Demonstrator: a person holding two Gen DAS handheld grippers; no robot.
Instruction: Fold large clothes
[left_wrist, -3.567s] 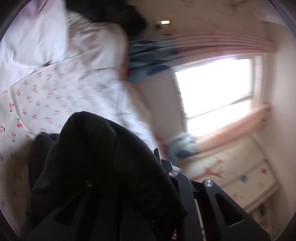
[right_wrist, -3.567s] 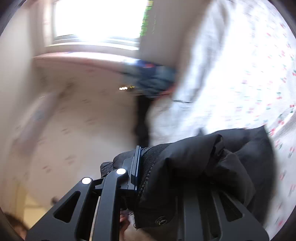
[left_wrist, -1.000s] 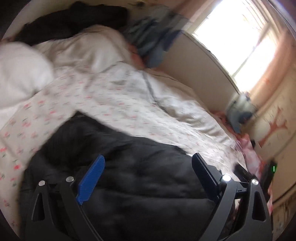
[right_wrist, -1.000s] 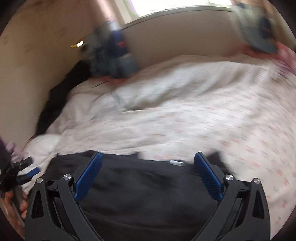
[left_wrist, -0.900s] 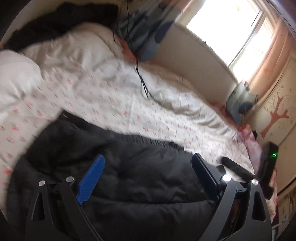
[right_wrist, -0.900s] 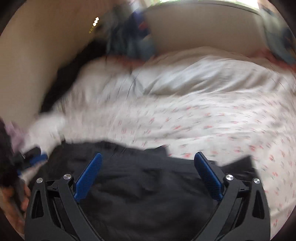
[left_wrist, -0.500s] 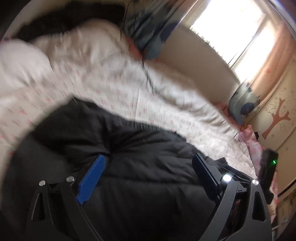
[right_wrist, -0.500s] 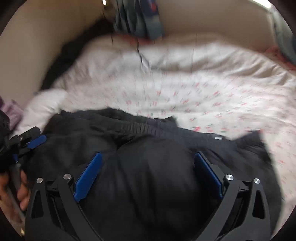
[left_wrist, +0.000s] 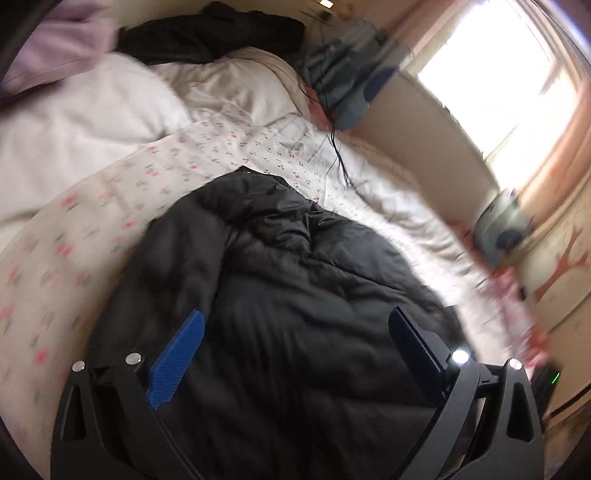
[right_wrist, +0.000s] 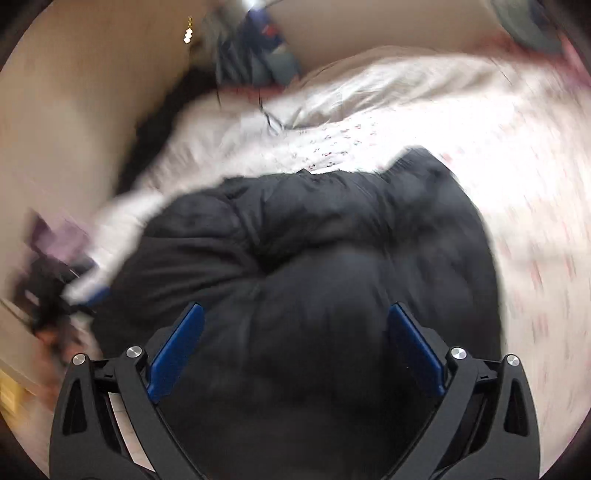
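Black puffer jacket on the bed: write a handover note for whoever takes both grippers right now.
Left gripper: jaws opening wide, nothing pinched, over the black puffer jacket.
Right gripper: open, empty, above the same jacket.
The jacket lies bunched and puffy on the cherry-print sheet at the near side of the bed. A white duvet and a pile of dark clothes sit beyond it.
Done: jacket set down on the bed.
Left: flatten it and fold it; no neat fold shows yet.

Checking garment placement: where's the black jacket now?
In both wrist views the black jacket lies bunched on the cherry-print bedsheet, directly ahead, below the white pillow.
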